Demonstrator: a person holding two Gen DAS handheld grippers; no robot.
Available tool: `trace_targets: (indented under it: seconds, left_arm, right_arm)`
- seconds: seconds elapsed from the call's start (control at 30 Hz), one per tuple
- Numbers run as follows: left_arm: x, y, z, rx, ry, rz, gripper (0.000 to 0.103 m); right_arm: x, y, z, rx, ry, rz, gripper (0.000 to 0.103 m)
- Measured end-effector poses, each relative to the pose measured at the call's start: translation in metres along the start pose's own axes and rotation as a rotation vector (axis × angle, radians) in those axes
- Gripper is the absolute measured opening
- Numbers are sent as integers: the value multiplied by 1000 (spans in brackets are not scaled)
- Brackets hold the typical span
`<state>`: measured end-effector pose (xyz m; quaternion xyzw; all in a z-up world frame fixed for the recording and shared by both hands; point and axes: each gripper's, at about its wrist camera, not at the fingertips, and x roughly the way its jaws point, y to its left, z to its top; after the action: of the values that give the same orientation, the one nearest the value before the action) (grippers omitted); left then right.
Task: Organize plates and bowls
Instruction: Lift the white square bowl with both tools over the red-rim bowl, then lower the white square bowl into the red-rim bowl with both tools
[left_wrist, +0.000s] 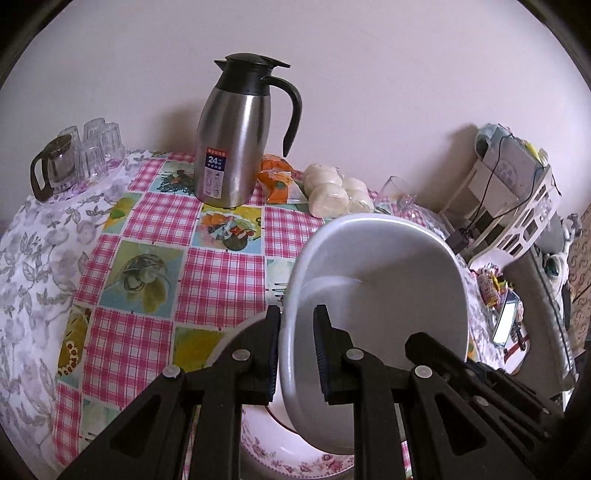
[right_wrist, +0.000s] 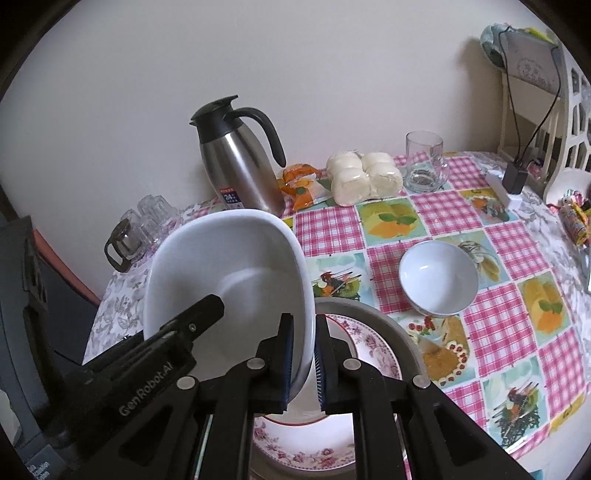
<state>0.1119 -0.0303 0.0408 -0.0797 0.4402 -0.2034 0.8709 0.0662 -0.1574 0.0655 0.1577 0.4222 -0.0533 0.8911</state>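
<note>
Above the checked tablecloth (right_wrist: 509, 325) I have a white squarish dish (right_wrist: 236, 266) held off the surface by both tools at once. My left gripper (left_wrist: 295, 350) pinches the dish's left wall, one pad outside and one inside, its jaws drawn in tight on the rim. My right gripper (right_wrist: 304, 358) clamps the opposite wall the same way, blue-edged pads pressed on either side of the thin white edge. In the right wrist view the left gripper's black body, lettered "GenRobot.AI", crosses the dish's hollow from the lower left.

The dish hangs tilted, its hollow facing me, directly over a floral-rimmed plate (right_wrist: 295, 443) that sits on a grey plate (right_wrist: 399, 332) below. I cannot tell whether the dish's lower edge touches the floral plate.

To the right of that stack, apart from it, a small white bowl (right_wrist: 437, 278) stands upright on the cloth. Farther back near the wall I see a steel thermal jug (left_wrist: 236, 147) with a black handle, an orange packet (right_wrist: 304, 184), a wrapped pack of white buns (right_wrist: 364, 177) and a glass mug (right_wrist: 424, 162). Upturned glasses (left_wrist: 98, 147) and a small glass pot (left_wrist: 51, 170) sit at the far left edge.
</note>
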Motion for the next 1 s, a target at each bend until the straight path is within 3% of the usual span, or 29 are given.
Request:
trace_targets:
  seconds: [0.4,1.0]
  left_arm:
    - [-12,-17,-9,33,-22,22,18]
    - [15,-15,-16,15,84,51,18]
  right_arm:
    - [-17,-11,-6,-2,-28,15,13]
    - [6,-28,-12,44,67,34,14]
